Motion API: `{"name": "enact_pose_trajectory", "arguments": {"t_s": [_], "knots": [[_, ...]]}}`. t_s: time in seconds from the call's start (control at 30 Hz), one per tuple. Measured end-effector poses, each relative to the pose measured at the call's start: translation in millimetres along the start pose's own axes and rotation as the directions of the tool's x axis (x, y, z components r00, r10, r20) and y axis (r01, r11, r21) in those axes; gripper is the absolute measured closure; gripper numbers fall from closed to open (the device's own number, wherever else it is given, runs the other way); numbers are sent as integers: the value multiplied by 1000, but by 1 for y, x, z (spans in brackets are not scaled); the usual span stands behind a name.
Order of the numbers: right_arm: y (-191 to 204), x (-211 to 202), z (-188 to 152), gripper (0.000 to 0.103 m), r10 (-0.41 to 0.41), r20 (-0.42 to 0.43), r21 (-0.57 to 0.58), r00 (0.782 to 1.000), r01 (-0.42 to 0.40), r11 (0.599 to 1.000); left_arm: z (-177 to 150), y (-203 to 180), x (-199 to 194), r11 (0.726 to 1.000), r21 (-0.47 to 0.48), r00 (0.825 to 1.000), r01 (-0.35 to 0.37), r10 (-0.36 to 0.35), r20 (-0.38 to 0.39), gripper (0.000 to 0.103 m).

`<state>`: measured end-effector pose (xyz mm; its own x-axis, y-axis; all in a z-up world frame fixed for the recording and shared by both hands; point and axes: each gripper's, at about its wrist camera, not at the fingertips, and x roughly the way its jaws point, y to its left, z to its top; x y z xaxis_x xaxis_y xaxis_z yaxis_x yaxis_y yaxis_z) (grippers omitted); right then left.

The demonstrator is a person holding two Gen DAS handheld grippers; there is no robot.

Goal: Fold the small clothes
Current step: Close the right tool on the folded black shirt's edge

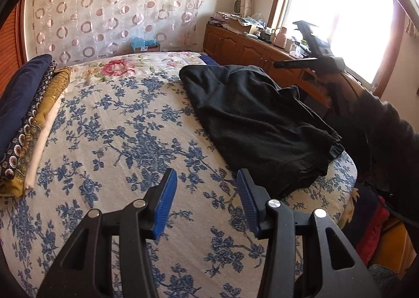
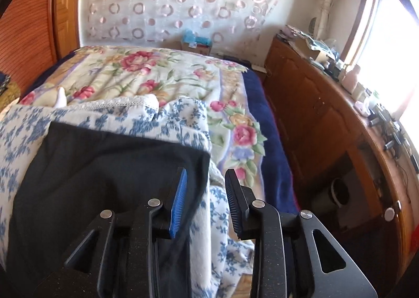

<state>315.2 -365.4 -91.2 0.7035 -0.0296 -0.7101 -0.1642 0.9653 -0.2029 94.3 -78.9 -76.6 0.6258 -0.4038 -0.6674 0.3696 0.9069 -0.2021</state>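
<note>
A black garment (image 1: 259,125) lies loosely folded on the right half of the bed, on a blue-flowered white cover (image 1: 117,141). My left gripper (image 1: 207,193) is open and empty, above the cover, just left of the garment's near corner. The right gripper shows in the left wrist view (image 1: 311,44) raised beyond the garment, held by a dark-sleeved arm. In the right wrist view my right gripper (image 2: 205,188) is open and empty, its jaws astride the right edge of the black garment (image 2: 104,180), which lies below them.
A stack of folded cloths (image 1: 28,125) lies along the bed's left side. A wooden cabinet (image 2: 327,127) with cluttered top runs under the bright window on the right. A pink-flowered blanket (image 2: 157,75) covers the bed's far end. A circle-patterned curtain (image 1: 117,4) hangs behind.
</note>
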Motion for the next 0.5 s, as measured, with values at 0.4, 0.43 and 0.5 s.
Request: {"name": "enact_pose_trajectory", "arguments": {"t_s": [0.4, 0.43, 0.5], "knots": [[29, -75, -120, 65, 170, -21, -29, 985, -171, 985, -1, -35, 18, 997, 62, 998, 48, -46, -39, 57], [31, -79, -129, 65, 181, -26, -25, 983, -182, 983, 0, -38, 19, 996, 67, 998, 52, -50, -42, 57], [32, -83, -142, 65, 193, -33, -7, 981, -193, 981, 1, -43, 21, 996, 77, 998, 53, -49, -48, 57]]}}
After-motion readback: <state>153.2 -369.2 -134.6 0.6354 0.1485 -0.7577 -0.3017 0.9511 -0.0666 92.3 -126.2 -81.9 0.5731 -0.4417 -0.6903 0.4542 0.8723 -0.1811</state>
